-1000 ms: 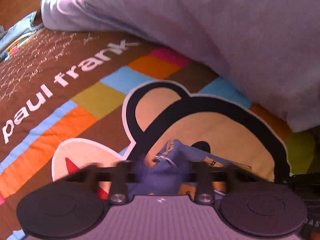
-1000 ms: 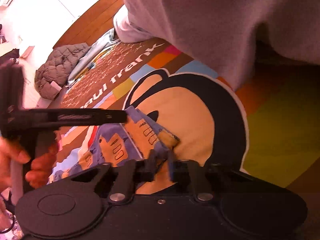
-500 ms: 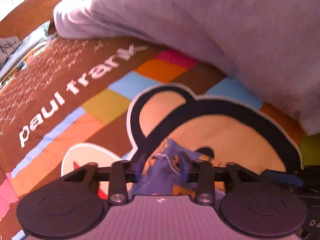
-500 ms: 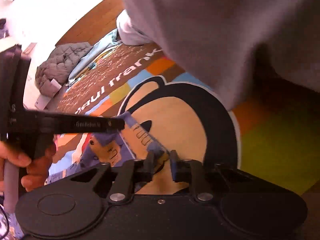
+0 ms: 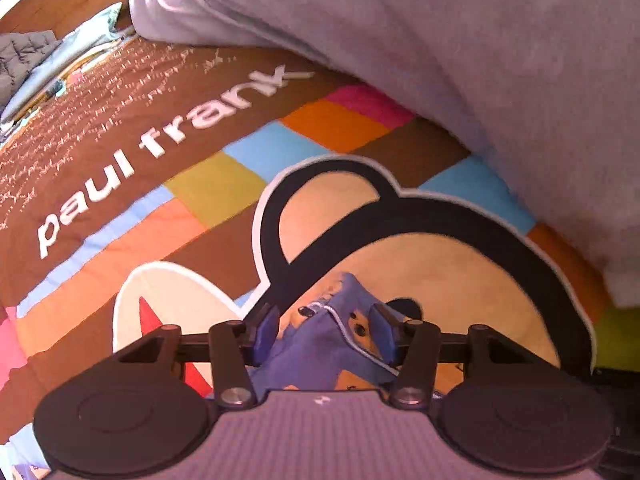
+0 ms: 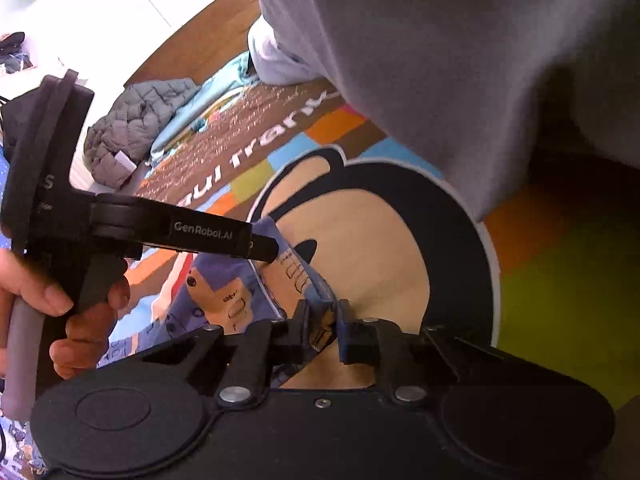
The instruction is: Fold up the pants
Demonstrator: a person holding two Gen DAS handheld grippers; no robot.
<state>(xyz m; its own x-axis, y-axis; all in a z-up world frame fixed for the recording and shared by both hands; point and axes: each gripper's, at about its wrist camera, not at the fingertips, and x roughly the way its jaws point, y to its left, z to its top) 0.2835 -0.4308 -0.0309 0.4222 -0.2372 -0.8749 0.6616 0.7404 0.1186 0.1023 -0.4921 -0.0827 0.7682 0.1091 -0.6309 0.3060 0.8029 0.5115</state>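
Observation:
The pants (image 5: pixel 320 344) are blue with tan cartoon prints and lie on a colourful blanket (image 5: pixel 224 196). In the left wrist view my left gripper (image 5: pixel 326 330) is open, its jaws apart on either side of a bunched edge of the pants. In the right wrist view my right gripper (image 6: pixel 322 320) has its jaws slightly apart around a fold of the pants (image 6: pixel 224 296), no longer pinching it. The left gripper (image 6: pixel 264 248) also shows there, its tip over the pants.
A large grey cloth (image 5: pixel 460 60) hangs over the blanket at the top and right. A grey padded jacket (image 6: pixel 136 128) and light blue fabric (image 6: pixel 208 96) lie beyond the blanket on a wooden floor (image 6: pixel 208 36). A hand (image 6: pixel 52 292) holds the left gripper's handle.
The left gripper's jaws have opened from shut on the pants to wide apart. The right gripper's jaws have parted a little. Both views shifted slightly over the blanket.

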